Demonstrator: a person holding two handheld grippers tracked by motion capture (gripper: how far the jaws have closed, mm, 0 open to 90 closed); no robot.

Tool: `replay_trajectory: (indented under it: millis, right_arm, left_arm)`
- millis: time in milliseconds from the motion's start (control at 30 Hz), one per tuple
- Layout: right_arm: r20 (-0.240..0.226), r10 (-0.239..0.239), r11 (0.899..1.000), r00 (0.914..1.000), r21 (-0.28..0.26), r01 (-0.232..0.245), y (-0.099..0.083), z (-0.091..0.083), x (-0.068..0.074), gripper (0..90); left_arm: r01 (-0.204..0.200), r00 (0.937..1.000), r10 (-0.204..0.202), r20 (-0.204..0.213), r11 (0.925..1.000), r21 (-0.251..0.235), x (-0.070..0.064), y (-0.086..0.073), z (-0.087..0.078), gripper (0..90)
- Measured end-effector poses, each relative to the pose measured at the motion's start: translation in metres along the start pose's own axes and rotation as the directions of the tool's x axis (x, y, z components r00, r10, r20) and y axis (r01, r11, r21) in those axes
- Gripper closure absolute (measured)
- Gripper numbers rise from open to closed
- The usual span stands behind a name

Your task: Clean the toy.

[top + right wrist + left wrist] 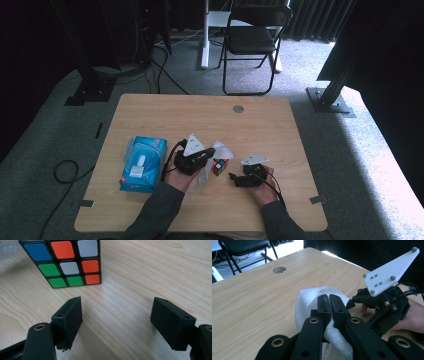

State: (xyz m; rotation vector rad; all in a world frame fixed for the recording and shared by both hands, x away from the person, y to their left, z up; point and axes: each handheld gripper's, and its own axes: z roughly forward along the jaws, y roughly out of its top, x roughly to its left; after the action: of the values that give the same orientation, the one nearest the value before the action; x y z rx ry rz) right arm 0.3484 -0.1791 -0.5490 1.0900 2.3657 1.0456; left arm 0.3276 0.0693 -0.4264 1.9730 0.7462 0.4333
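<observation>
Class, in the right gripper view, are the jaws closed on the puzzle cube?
No, the right gripper is open, short of the cube.

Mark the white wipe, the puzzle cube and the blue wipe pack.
white wipe [308, 301], left gripper view, on its bunched upper fold.
puzzle cube [70, 267], right gripper view, on its grey centre tile.
blue wipe pack [142, 162], high view, on its top face.

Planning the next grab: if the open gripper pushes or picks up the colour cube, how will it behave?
The cube looks rigid and flat-faced, so it should slide, not roll. Its glossy stickers may slip between the right gripper jaws. It sits flat on the table, so tipping seems unlikely.
</observation>
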Motion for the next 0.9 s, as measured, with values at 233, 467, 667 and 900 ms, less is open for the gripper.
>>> replay_trajectory:
  millis: [233, 467, 667, 900]
  right_arm:
    - [0.0, 0.001, 1.0, 1.0, 0.002, -0.001, 0.0, 0.0, 0.0, 25.0]
    - [0.0, 0.001, 1.0, 1.0, 0.0, -0.001, 0.0, 0.0, 0.0, 25.0]
    - [0.001, 0.0, 1.0, 1.0, -0.001, 0.0, 0.0, 0.0, 0.0, 25.0]
    - [0.0, 0.001, 1.0, 1.0, 0.0, -0.001, 0.0, 0.0, 0.0, 25.0]
  left_arm:
    - [0.0, 1.0, 0.0, 0.007, 1.0, 0.004, 0.001, 0.005, 0.004, 88.2]
    - [-0.007, 0.9998, 0.007, 0.016, 1.0, 0.0, 0.0, 0.014, 0.012, 88.2]
    - [-0.025, 0.9994, 0.026, 0.024, 0.9993, -0.026, 0.001, 0.03, 0.015, 88.2]
    - [-0.03, 0.9992, 0.032, 0.025, 0.9965, -0.077, 0.005, 0.05, 0.015, 88.2]
